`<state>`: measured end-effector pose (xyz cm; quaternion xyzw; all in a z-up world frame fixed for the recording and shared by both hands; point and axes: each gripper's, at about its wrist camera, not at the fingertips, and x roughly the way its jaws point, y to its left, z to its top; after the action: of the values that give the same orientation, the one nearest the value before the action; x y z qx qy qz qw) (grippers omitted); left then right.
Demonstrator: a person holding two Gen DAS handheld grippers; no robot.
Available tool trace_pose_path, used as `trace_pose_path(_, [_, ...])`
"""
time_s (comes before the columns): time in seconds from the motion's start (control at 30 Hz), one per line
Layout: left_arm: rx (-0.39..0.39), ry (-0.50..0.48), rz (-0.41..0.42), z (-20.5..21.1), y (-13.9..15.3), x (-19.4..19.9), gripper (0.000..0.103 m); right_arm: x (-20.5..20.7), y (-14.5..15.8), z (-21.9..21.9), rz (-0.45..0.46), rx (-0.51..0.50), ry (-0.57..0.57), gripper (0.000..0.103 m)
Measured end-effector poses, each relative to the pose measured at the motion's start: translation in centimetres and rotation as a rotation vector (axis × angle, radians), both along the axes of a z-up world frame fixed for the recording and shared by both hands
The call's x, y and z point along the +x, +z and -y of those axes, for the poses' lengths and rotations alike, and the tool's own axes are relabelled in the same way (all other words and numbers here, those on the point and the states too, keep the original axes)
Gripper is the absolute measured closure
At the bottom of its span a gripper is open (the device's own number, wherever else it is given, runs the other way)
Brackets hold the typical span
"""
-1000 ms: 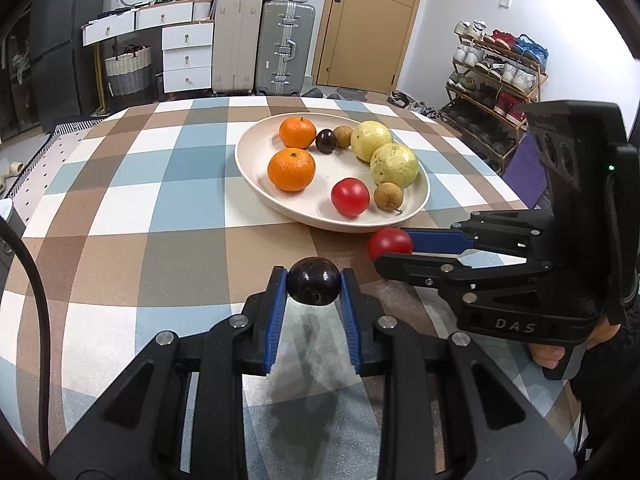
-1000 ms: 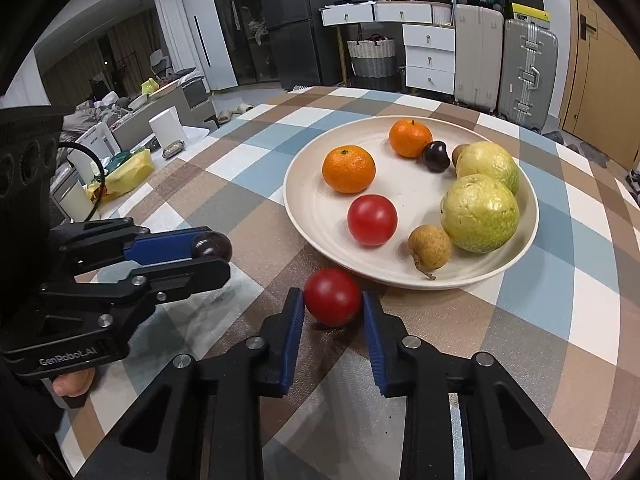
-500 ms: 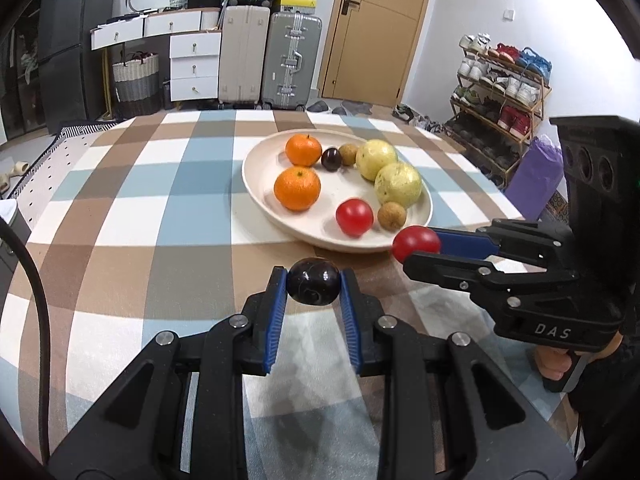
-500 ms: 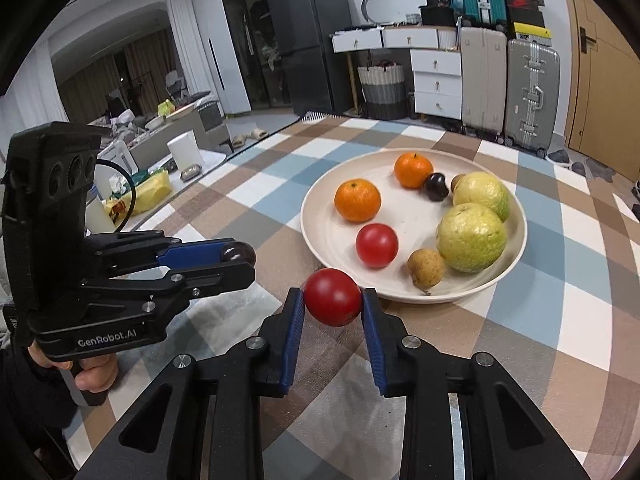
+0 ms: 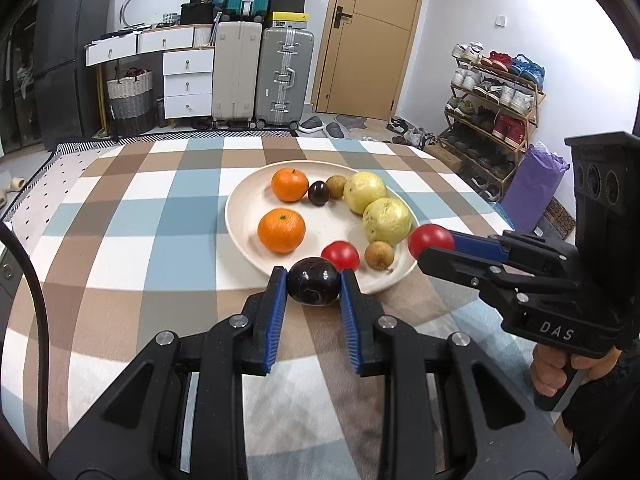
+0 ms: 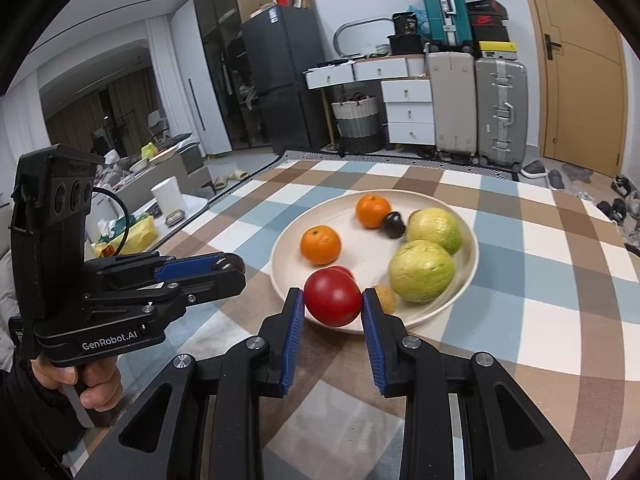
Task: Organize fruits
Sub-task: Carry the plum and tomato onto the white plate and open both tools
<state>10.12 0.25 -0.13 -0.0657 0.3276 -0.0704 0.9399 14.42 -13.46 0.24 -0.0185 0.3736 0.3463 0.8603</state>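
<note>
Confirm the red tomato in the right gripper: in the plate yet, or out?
Out. The right gripper is shut on the red tomato, holding it in the air at the near rim of the plate, not resting inside.

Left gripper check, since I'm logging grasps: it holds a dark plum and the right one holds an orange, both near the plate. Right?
Not quite. The right gripper holds a red tomato, not an orange, as the right wrist view shows. The left gripper does hold the dark plum, and both are near the plate.
</note>
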Motion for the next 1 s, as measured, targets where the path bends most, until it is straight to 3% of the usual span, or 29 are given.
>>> trace_pose_path(0.53, [0.024, -0.027, 0.010, 1.0, 0.0, 4.8, 0.079, 0.8, -0.7, 1.1, -0.016, 0.002, -0.045, 0.073])
trace_pose_path(1.0, [0.006, -0.011, -0.005, 0.1, -1.4, 5.6, 0.079, 1.6, -0.8, 1.6, -0.013, 0.027, -0.090, 0.073])
